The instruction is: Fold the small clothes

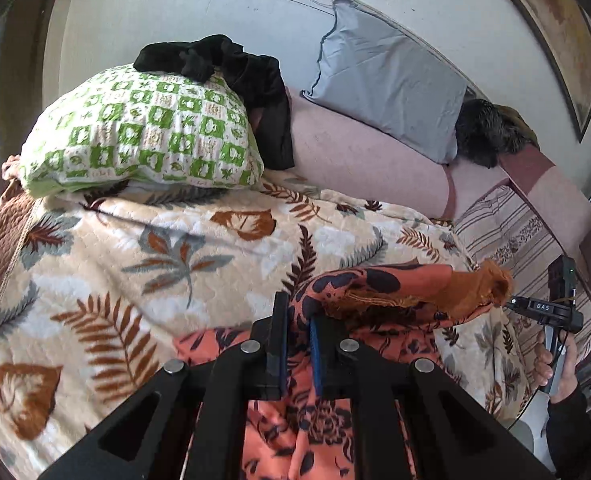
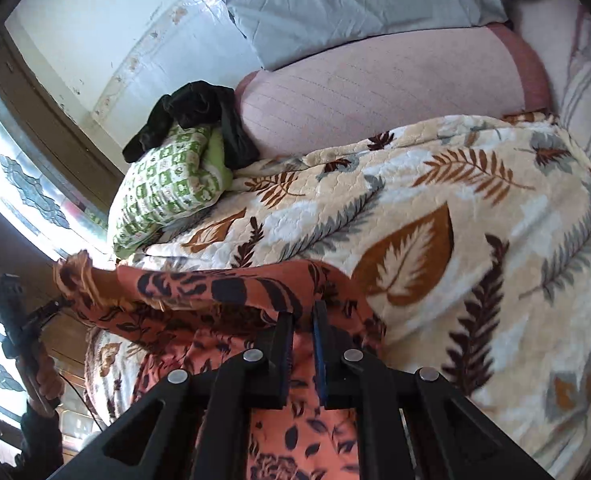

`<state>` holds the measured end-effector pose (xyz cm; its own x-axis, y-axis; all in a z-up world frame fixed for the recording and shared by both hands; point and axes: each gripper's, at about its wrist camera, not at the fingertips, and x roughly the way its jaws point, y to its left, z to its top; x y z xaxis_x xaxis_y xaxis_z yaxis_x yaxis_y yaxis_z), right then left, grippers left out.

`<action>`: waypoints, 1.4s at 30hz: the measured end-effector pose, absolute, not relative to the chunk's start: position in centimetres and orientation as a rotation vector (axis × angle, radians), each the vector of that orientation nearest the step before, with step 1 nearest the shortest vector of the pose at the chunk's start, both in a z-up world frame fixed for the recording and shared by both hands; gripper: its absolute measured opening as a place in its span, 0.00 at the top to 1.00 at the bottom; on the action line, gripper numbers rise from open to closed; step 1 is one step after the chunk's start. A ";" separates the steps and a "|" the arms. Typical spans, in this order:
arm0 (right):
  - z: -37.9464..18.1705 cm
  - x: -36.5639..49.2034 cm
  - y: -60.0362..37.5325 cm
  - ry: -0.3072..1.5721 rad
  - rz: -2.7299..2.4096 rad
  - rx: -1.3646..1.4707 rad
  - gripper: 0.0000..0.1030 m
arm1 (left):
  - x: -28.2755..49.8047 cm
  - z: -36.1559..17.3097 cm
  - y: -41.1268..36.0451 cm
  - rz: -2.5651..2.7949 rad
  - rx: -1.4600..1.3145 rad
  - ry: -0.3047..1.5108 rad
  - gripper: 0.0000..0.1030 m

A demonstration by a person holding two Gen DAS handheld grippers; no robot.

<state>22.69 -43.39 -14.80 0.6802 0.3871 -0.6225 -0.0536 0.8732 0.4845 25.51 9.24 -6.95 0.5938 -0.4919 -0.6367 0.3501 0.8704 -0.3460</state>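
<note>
Garment: the orange cloth with dark navy flower and leaf print (image 1: 375, 288) hangs stretched between my two hands, its top edge lifted clear of the bed, the lower part draping down towards me.
Left hand-held gripper (image 1: 297, 320): jaws drawn together and clamped on one part of the cloth's upper edge.
Right hand-held gripper (image 2: 303, 320): jaws likewise together, pinching the cloth's upper edge near the other end.
Surface: the cream plush blanket with brown and grey leaves (image 1: 155, 248) covers the bed beneath; the cloth hangs over its near side.
Done so far: I judge only the pick-up and spreading; no crease or doubled layer shows.
Left to do: lay it flat, then make every fold.
Other clothes: a black garment (image 1: 231, 68) lies on the green-and-white checked pillow (image 1: 143, 136), well apart and unfolded.
</note>
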 end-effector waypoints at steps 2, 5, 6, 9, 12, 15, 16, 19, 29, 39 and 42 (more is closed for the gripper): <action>-15.8 17.5 -43.5 0.764 0.244 0.506 0.90 | 21.3 -8.6 9.9 -0.480 -0.210 0.798 0.91; -19.2 11.9 -43.2 0.774 0.196 0.583 0.90 | 17.2 -12.7 10.4 -0.409 -0.249 0.890 0.91; -20.8 10.7 -43.1 0.789 0.185 0.621 0.90 | 16.3 -14.4 10.1 -0.372 -0.242 0.926 0.90; -24.9 9.4 -42.3 0.857 0.064 0.623 0.91 | 15.4 -18.7 8.5 -0.237 -0.149 1.060 0.90; -25.3 9.5 -41.4 0.916 -0.087 0.512 0.90 | 14.7 -19.7 7.4 -0.169 -0.074 1.100 0.90; -25.2 8.5 -41.6 0.930 -0.116 0.522 0.90 | 13.1 -18.6 7.7 -0.151 -0.073 1.072 0.61; -25.4 7.6 -42.0 0.921 -0.104 0.559 0.90 | 12.2 -18.1 8.1 -0.149 -0.089 1.054 0.48; -25.7 4.6 -42.3 0.866 0.033 0.716 0.90 | 9.2 -16.8 10.0 -0.169 -0.195 0.989 0.24; -27.0 6.3 -35.0 0.969 0.225 0.734 0.87 | 10.3 -18.4 8.2 -0.271 -0.400 1.101 0.21; -28.6 6.4 -33.3 0.905 0.266 0.739 0.05 | 11.5 -22.5 8.4 -0.252 -0.479 1.138 0.21; -30.2 7.1 -34.2 0.932 0.264 0.824 0.07 | 11.6 -22.7 8.7 -0.295 -0.544 1.154 0.21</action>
<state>7.09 -34.17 -30.19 0.5908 0.5331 -0.6057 0.1366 0.6738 0.7262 11.56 8.70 -22.74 0.3861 -0.4893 -0.7820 -0.0542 0.8342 -0.5487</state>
